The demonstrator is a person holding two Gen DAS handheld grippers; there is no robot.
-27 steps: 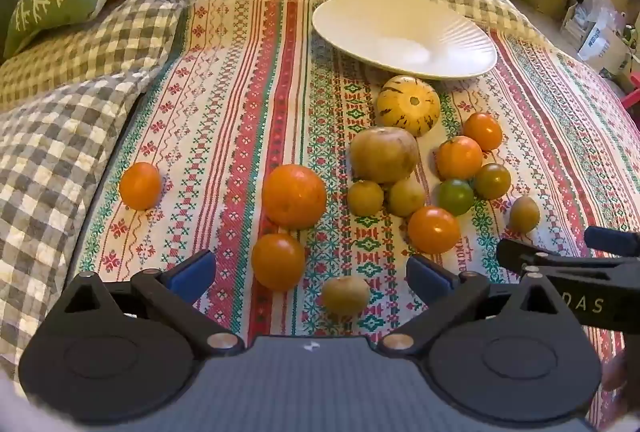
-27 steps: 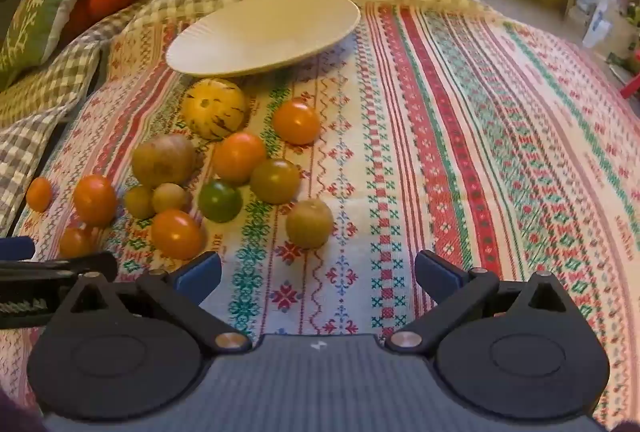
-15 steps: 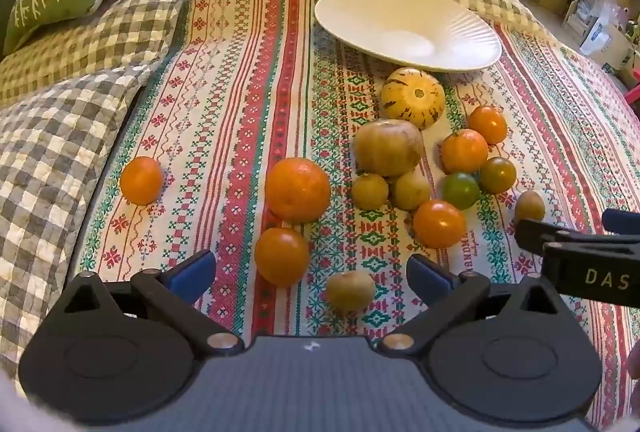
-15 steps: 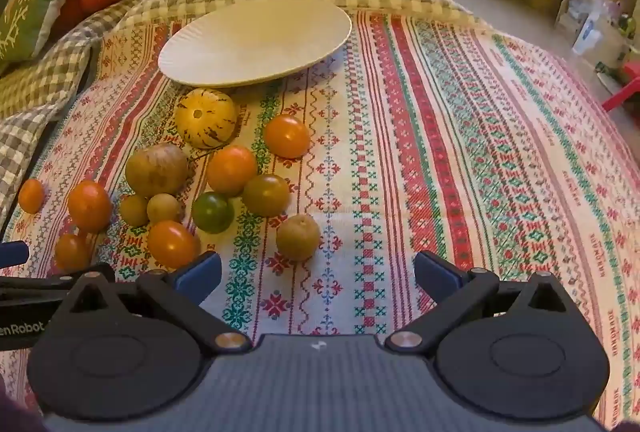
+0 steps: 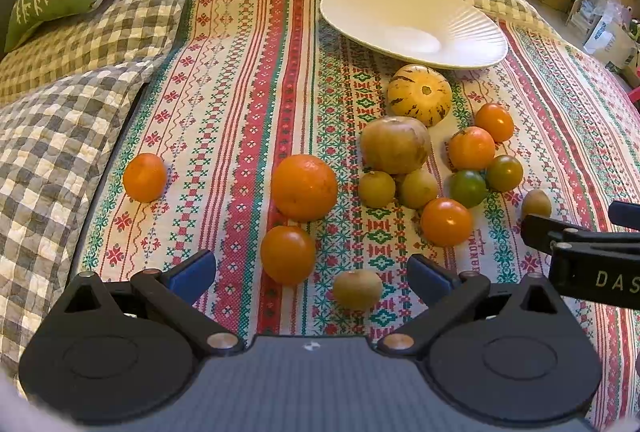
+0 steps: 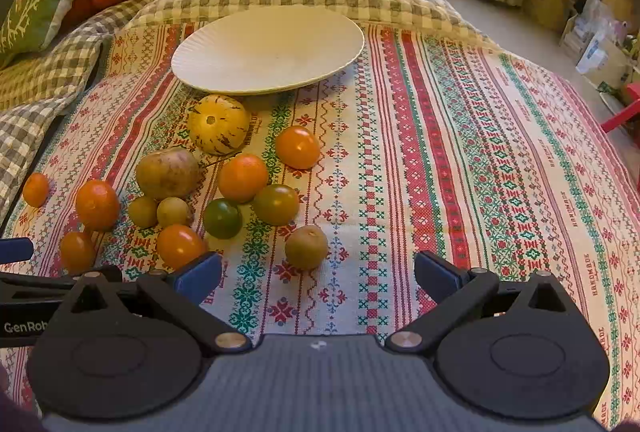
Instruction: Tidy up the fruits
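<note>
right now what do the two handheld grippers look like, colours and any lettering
Both match: the left gripper and right gripper have matte black linkage arms on round black housings, silver pivot rivets, blue pads on the fingertips and a grey ribbed body. White lettering shows on each one's side: "DAS" on the right, "GenRob" on the left, both cut off.

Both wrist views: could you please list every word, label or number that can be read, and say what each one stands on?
"DAS", cut off by the frame edge: on the right claw's black arm.
"GenRob", cut off: on the left claw's black arm.
"HANDMADE": woven repeatedly into the patterned cloth.
Print on the boxes and packages at the right: too small and blurred to read.
</note>
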